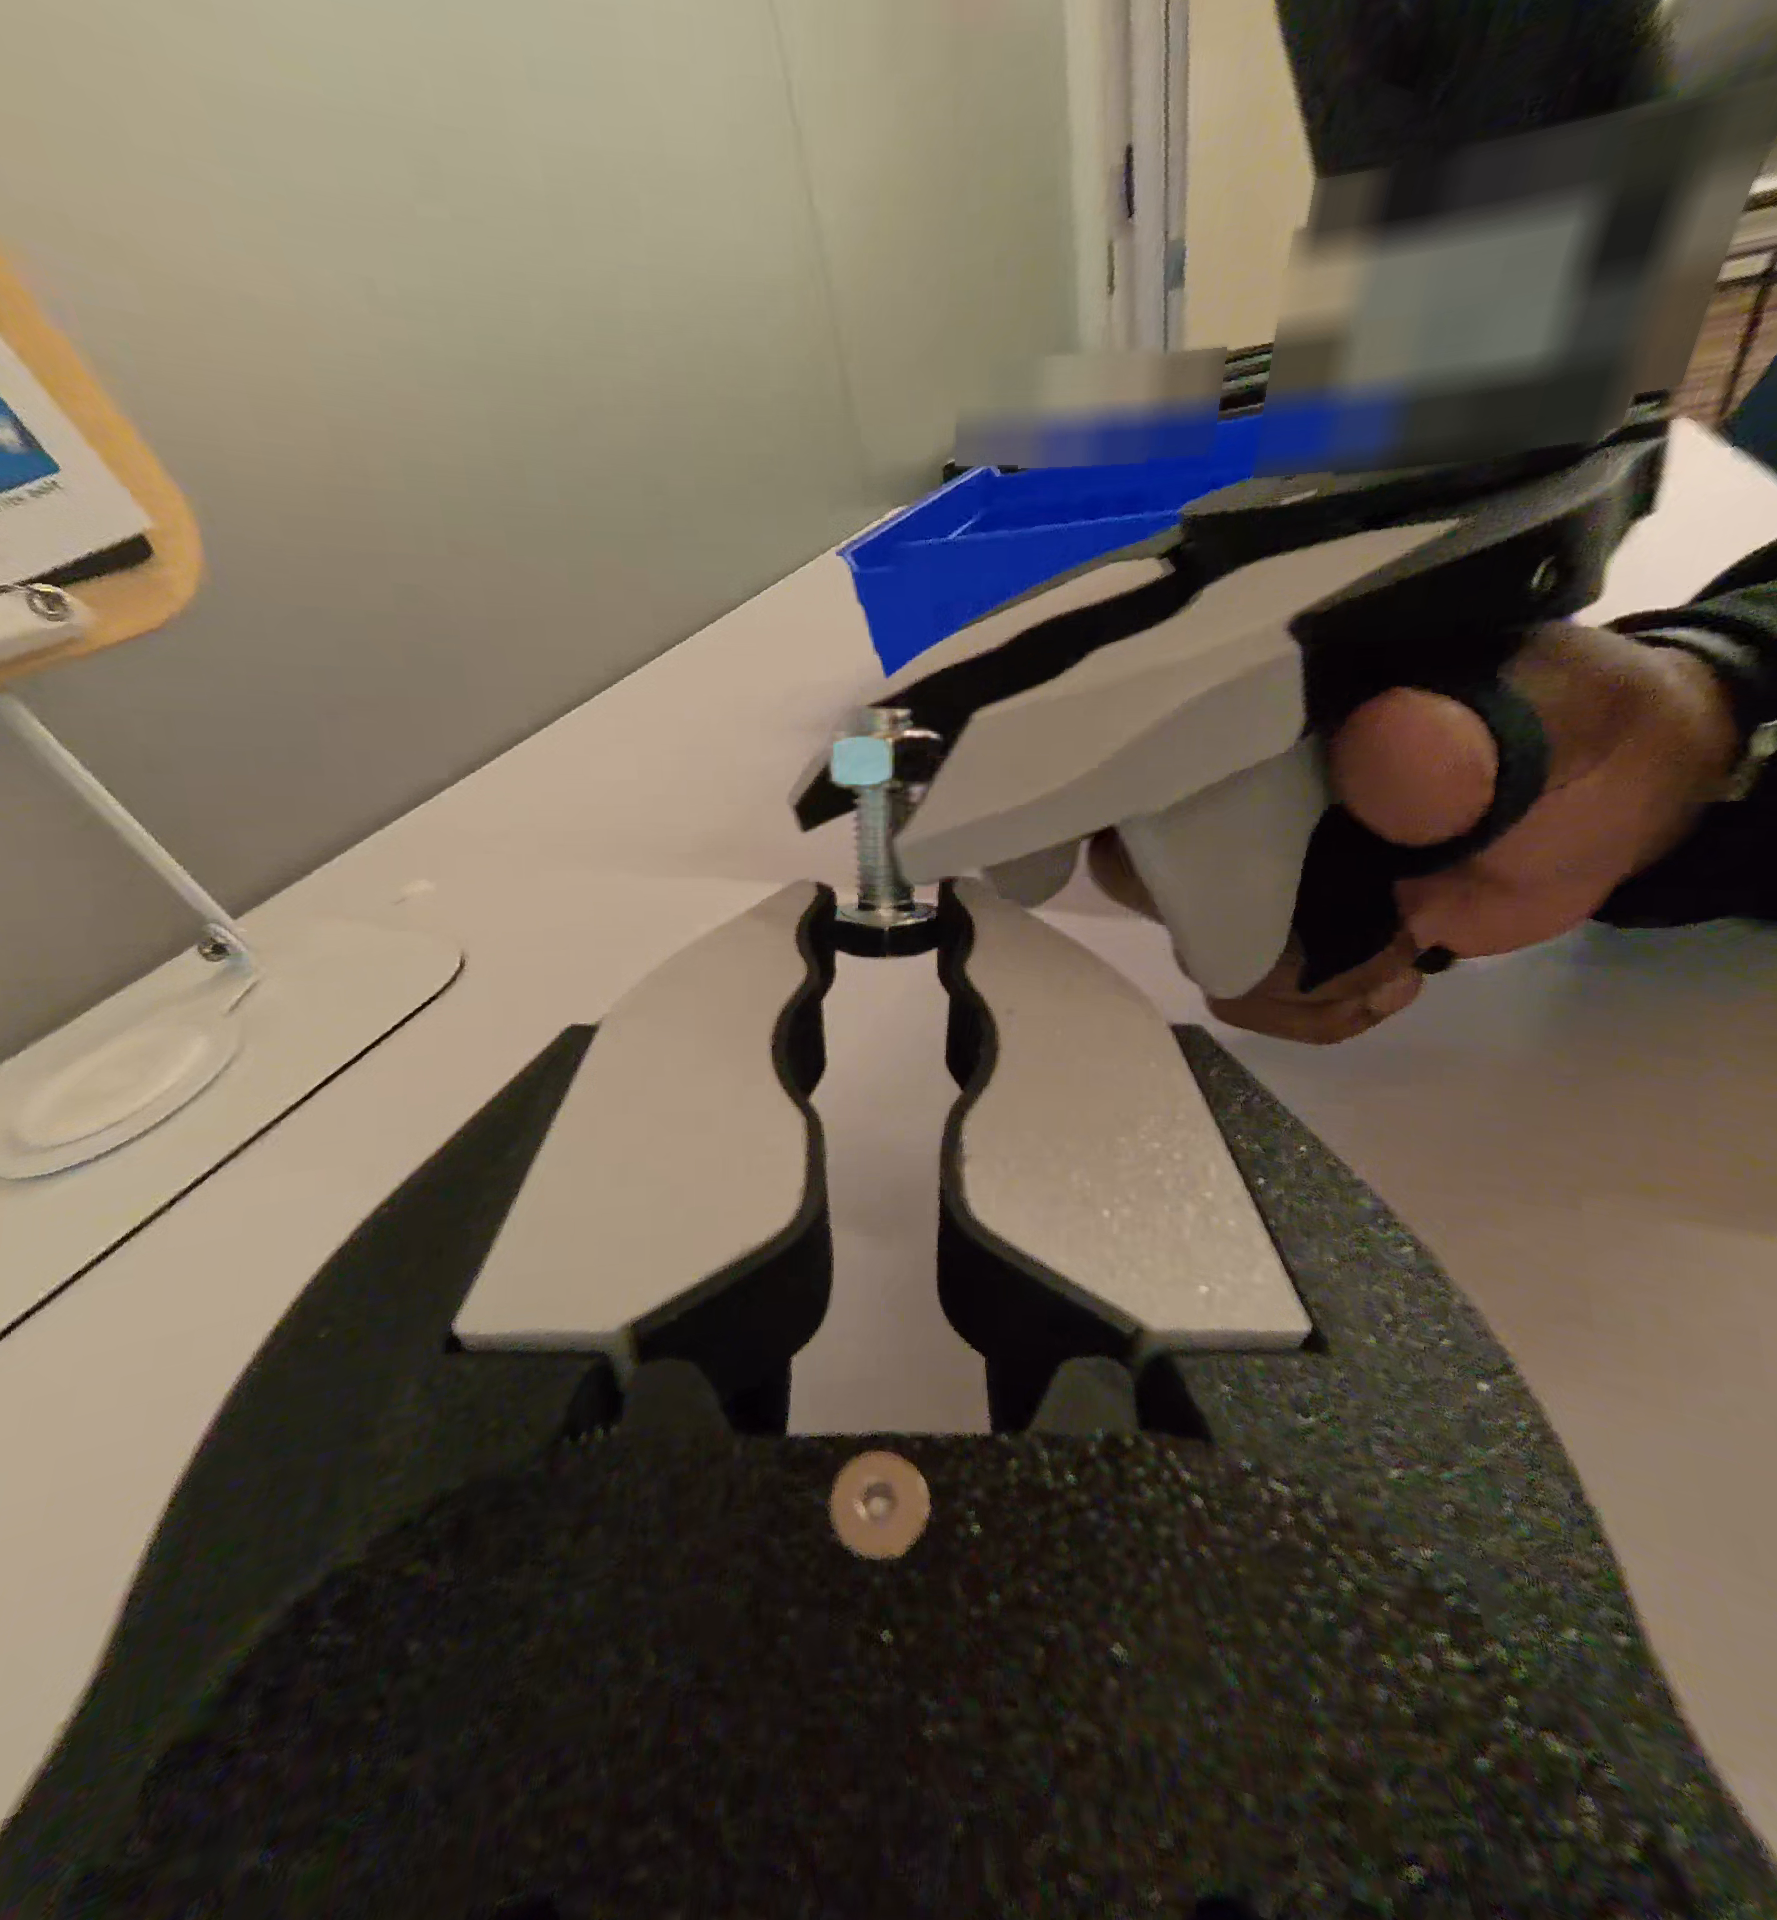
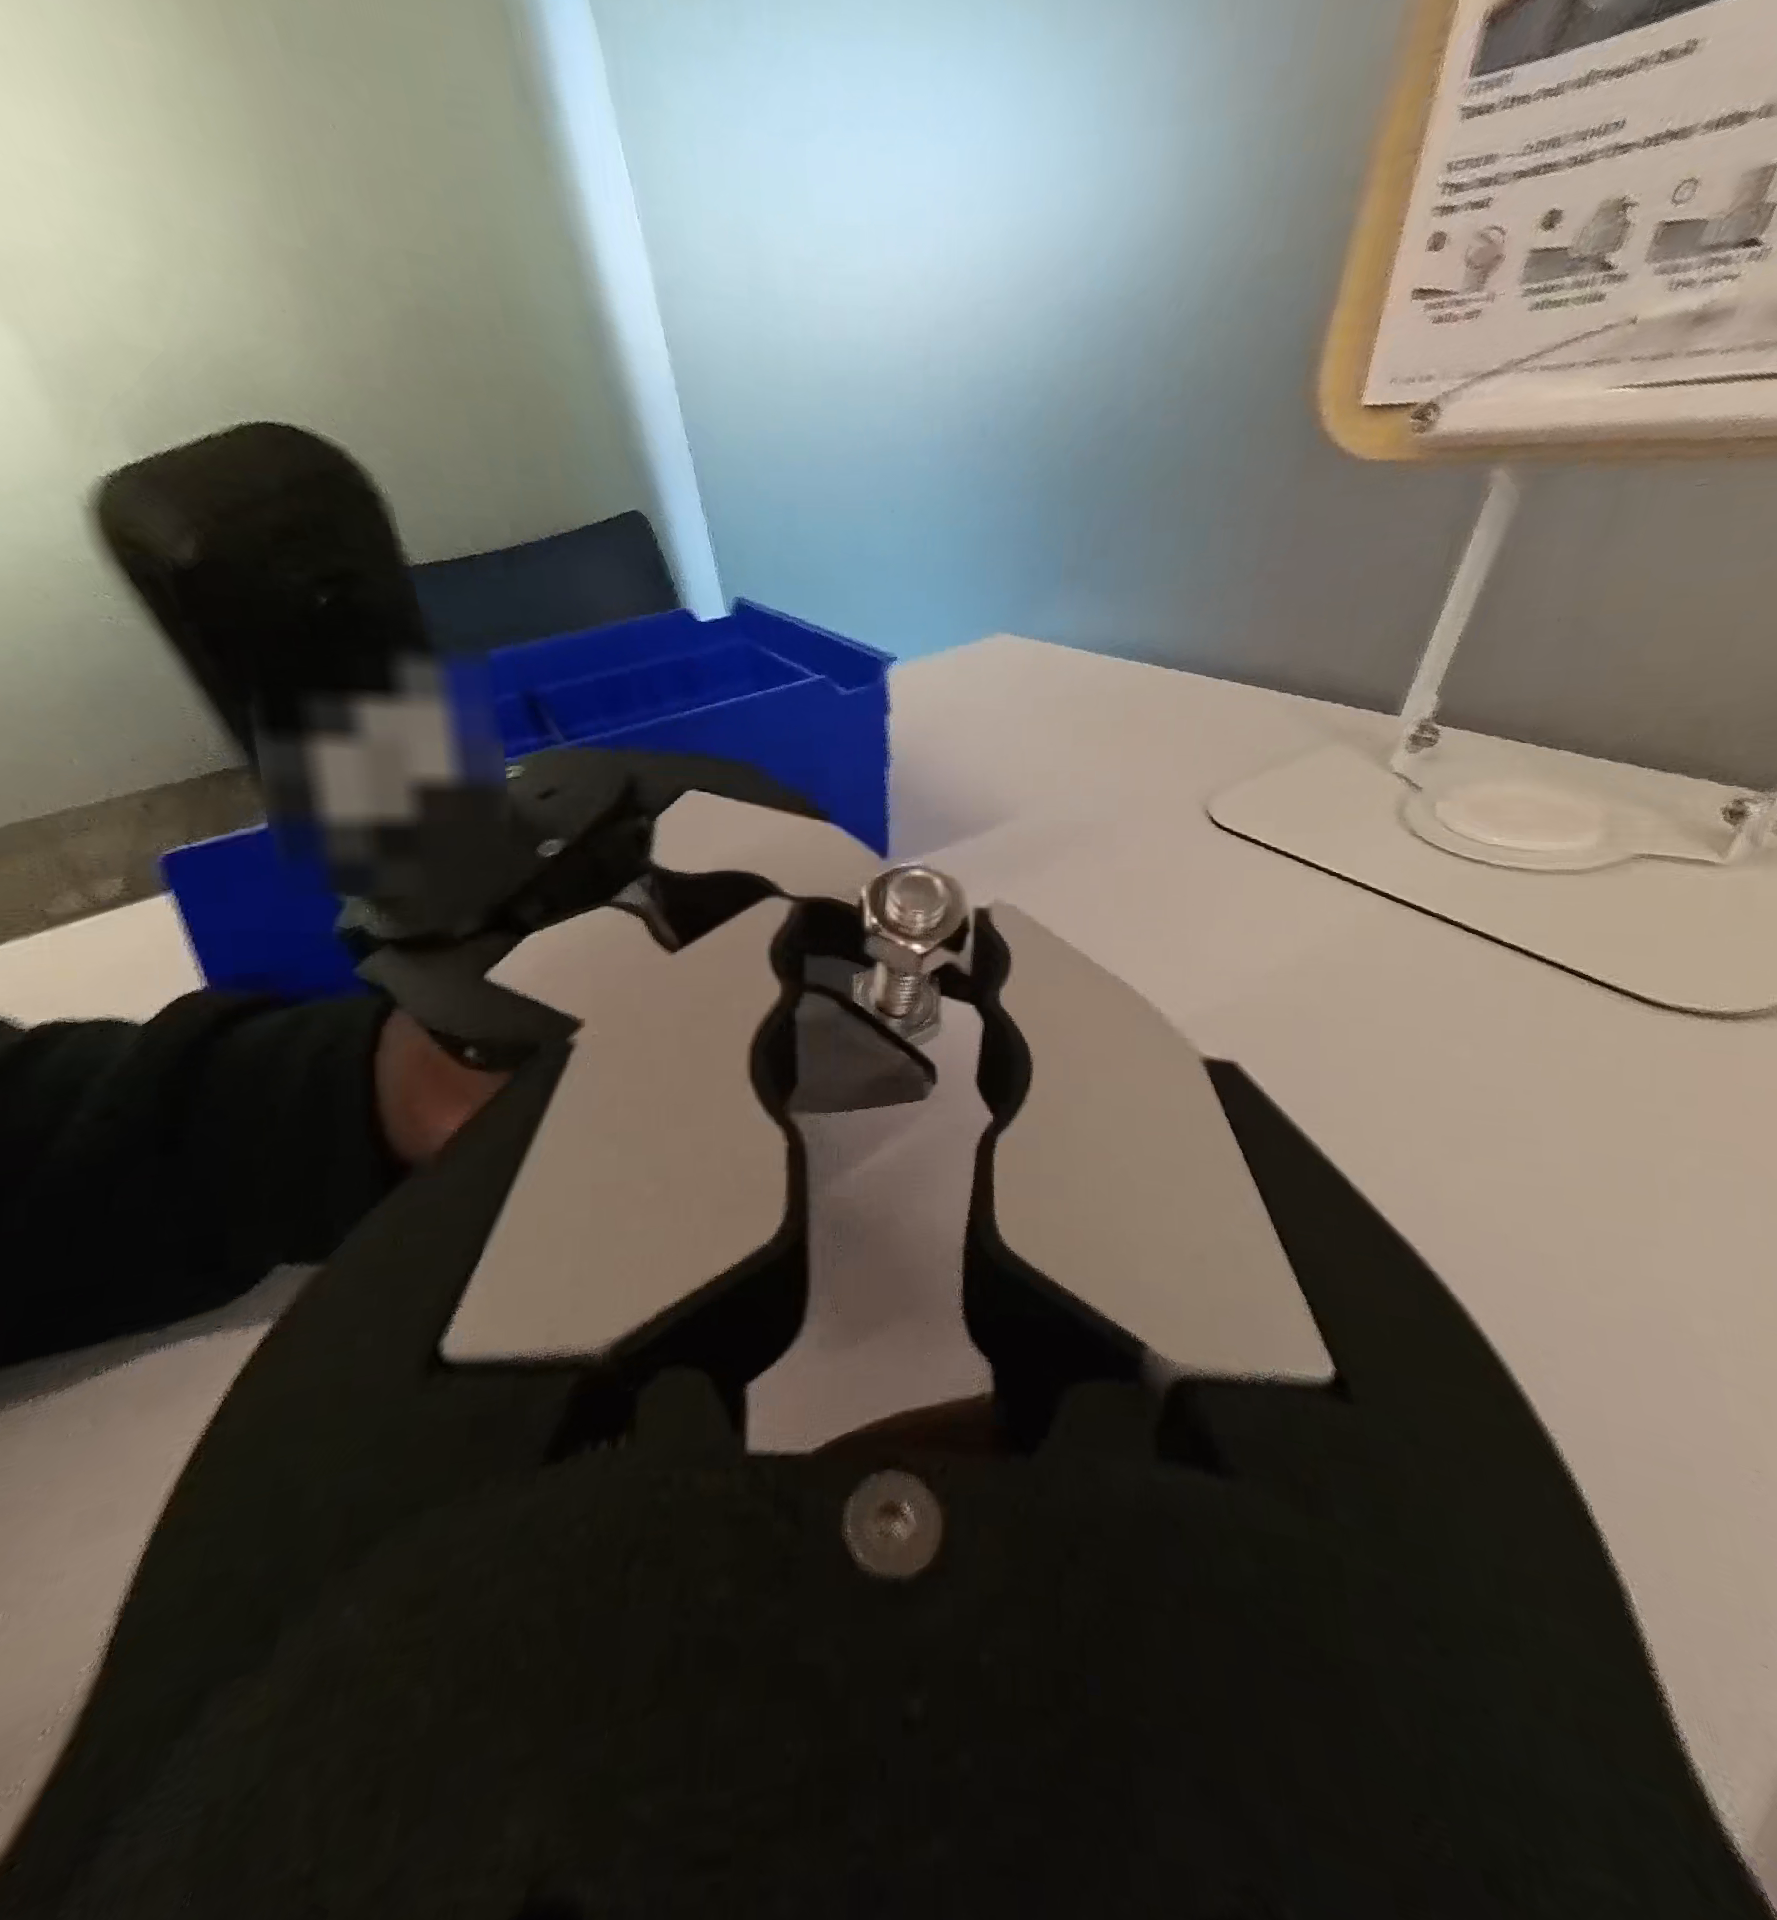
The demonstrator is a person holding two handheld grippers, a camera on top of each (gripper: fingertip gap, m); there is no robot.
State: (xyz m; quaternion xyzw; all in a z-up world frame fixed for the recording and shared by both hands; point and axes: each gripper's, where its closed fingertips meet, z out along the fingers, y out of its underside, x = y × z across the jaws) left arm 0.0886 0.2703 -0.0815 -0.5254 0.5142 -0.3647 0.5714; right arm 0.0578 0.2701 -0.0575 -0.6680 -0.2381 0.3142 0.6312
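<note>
Your left hand-held gripper [image 1: 884,920] pinches the hex head at the bottom of a silver bolt [image 1: 880,847], both black fingertips pressed on it, so the bolt stands upright w/ threads pointing up, above the white bench [image 1: 551,790]. Your right hand-held gripper [image 2: 889,940] comes in from the right at the bolt's top end, fingers either side of a silver nut [image 2: 913,914] threaded near the tip; fingers are part-spread, and whether the pads press the nut or just flank it, can't tell. Your right hand [image 1: 1549,821] wraps that gripper's handle, dark sleeve behind. Past the grippers, a blue bin [image 2: 759,717] w/ dividers sits near the bench's far edge. Off to the other side, a white stand base [image 2: 1486,873] rests on the bench, carrying a wood-rimmed board [image 2: 1383,312] w/ a printed sheet clipped on. Pale wall behind.
</note>
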